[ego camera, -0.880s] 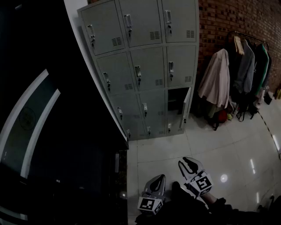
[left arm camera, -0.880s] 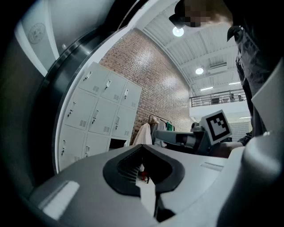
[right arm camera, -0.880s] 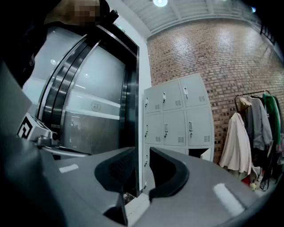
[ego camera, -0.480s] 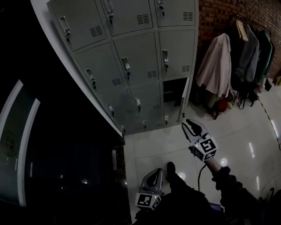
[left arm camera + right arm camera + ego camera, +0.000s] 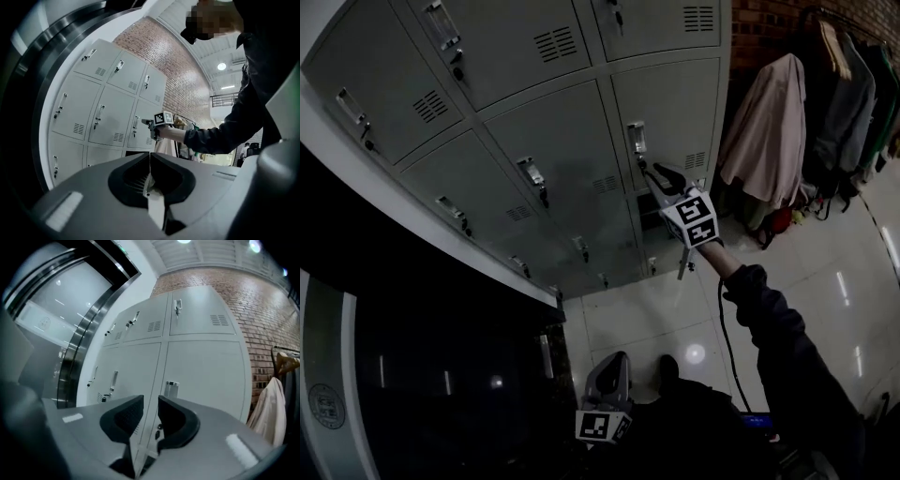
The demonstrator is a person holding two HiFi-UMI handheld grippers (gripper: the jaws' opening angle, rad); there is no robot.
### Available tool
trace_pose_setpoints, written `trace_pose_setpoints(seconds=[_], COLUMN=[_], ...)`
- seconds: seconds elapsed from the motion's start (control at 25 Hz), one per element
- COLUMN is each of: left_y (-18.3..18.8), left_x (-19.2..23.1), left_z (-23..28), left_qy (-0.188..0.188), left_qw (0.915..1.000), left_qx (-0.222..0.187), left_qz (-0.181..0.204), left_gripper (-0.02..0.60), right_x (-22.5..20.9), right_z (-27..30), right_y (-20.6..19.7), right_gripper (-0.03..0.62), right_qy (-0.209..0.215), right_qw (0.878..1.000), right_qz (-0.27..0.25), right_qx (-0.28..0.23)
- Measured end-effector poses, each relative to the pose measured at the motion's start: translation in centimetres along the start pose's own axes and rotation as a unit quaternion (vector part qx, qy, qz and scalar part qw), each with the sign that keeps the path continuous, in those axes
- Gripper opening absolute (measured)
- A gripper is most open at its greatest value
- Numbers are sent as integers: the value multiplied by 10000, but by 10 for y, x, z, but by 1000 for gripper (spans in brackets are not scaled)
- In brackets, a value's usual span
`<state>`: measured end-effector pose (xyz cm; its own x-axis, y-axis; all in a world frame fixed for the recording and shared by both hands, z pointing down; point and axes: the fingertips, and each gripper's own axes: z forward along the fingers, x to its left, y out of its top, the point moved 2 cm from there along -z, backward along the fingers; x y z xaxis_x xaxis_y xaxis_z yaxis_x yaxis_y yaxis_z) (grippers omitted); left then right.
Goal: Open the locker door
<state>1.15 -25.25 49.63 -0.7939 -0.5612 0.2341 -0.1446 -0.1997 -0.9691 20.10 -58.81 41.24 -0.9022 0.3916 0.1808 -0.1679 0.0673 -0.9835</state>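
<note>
Grey metal lockers [image 5: 534, 141] fill the head view. My right gripper [image 5: 654, 172] is raised at arm's length, its tips just below and right of the handle [image 5: 637, 139] on the right column's middle door [image 5: 675, 103], apart from it. In the right gripper view that handle [image 5: 171, 389] stands just above the jaws; my right gripper [image 5: 151, 399] is open with only locker front showing in the gap. My left gripper [image 5: 614, 370] hangs low near the floor, jaws together, empty. The left gripper view shows the left gripper [image 5: 150, 157] shut and the raised right gripper [image 5: 149, 124] by the lockers.
Coats [image 5: 769, 131] hang on a rack against the brick wall [image 5: 759, 23] right of the lockers. A dark glass panel [image 5: 394, 375] stands left of them. The floor [image 5: 825, 291] is glossy tile. Below my right gripper a locker door stands ajar, mostly hidden by the arm.
The view has closed in on the lockers. My right gripper rose from near the floor up to the middle right door's handle. My left gripper stayed low.
</note>
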Motion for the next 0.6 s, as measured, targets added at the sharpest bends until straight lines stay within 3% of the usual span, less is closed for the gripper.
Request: trace_pose_setpoints(seconds=[0.2, 0.6], left_y=[4, 9], left_x=[16, 32], left_z=[31, 48], left_qy=[202, 394], left_qw=[9997, 9989], left_qx=[154, 160], left_qz=[50, 187], left_gripper=[23, 23], right_x=[-33, -36], right_z=[79, 117], right_y=[-9, -8], right_gripper=[109, 114], right_qy=[-67, -36], right_qw=[9997, 9997], right_qz=[-140, -236], right_qx=[172, 83])
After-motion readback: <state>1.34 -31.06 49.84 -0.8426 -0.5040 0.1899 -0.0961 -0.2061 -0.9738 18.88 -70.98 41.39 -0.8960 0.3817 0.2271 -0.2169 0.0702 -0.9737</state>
